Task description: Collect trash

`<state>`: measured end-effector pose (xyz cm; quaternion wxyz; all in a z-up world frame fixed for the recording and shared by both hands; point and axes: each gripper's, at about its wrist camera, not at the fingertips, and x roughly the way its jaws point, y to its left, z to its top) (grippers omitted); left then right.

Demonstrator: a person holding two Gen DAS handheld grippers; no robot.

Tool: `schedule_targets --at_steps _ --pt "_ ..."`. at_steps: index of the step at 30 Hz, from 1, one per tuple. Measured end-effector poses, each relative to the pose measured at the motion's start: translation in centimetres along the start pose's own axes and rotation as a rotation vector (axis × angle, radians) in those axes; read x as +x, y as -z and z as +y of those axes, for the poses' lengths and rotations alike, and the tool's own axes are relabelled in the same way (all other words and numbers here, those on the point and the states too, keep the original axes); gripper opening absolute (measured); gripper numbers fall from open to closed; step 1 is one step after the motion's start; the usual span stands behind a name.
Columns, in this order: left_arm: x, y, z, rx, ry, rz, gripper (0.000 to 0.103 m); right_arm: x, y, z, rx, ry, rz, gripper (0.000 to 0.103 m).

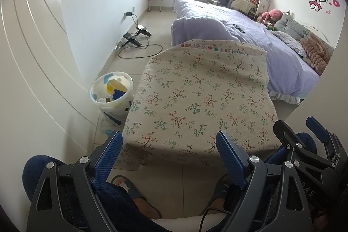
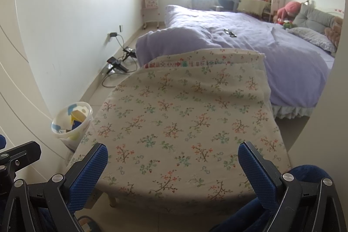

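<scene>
A white trash bin (image 1: 112,94) with blue and yellow patches stands on the floor left of a small table under a floral cloth (image 1: 202,97). Paper and packaging scraps fill the bin (image 2: 72,122). My left gripper (image 1: 169,145) is open, held low over the table's near edge, with nothing between its blue pads. My right gripper (image 2: 173,156) is open too, above the floral cloth (image 2: 184,119), holding nothing. The right gripper's black frame (image 1: 304,145) shows at the lower right of the left wrist view.
A bed with a purple cover (image 1: 250,36) lies beyond the table. Black devices and a cable (image 1: 136,38) lie on the tiled floor by the left wall. A person's sandalled feet (image 1: 134,192) stand under my left gripper. Shelves and a chair are at the far end.
</scene>
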<state>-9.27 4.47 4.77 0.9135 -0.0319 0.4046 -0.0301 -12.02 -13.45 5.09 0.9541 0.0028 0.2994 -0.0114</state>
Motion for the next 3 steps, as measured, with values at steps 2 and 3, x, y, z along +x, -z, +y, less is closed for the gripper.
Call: schedule_targets --at_steps 2,3 --pt "0.01 0.0 0.03 -0.002 -0.001 0.001 0.09 0.01 -0.01 -0.05 -0.001 0.0 0.0 0.099" --pt "0.04 0.0 0.08 -0.003 -0.002 0.001 0.09 0.01 -0.01 0.01 -0.001 0.001 -0.001 0.099"
